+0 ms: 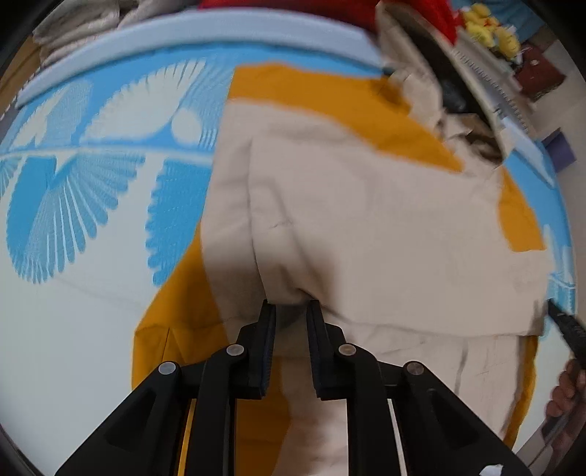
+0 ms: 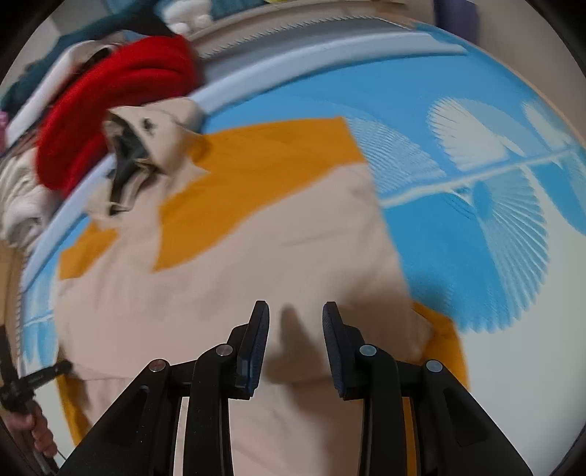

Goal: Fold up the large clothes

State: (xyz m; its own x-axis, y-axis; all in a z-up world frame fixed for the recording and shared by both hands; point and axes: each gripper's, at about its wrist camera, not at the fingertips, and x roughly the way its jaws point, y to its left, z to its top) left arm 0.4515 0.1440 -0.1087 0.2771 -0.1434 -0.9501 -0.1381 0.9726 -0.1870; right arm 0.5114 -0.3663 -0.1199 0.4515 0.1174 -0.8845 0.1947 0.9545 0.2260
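Note:
A beige hooded jacket lies partly folded on an orange cloth spread over a blue-and-white patterned mat. My left gripper is shut on a pinched fold of the jacket's beige fabric at its near edge. In the right wrist view the same jacket lies on the orange cloth, its hood at the far left. My right gripper is open and empty just above the jacket's near part. The left gripper's tip shows at the jacket's left edge.
A red garment and pale clothes are piled beyond the mat's pale blue border. Yellow soft toys and a dark red box lie at the far right. The right gripper's tip shows at the right.

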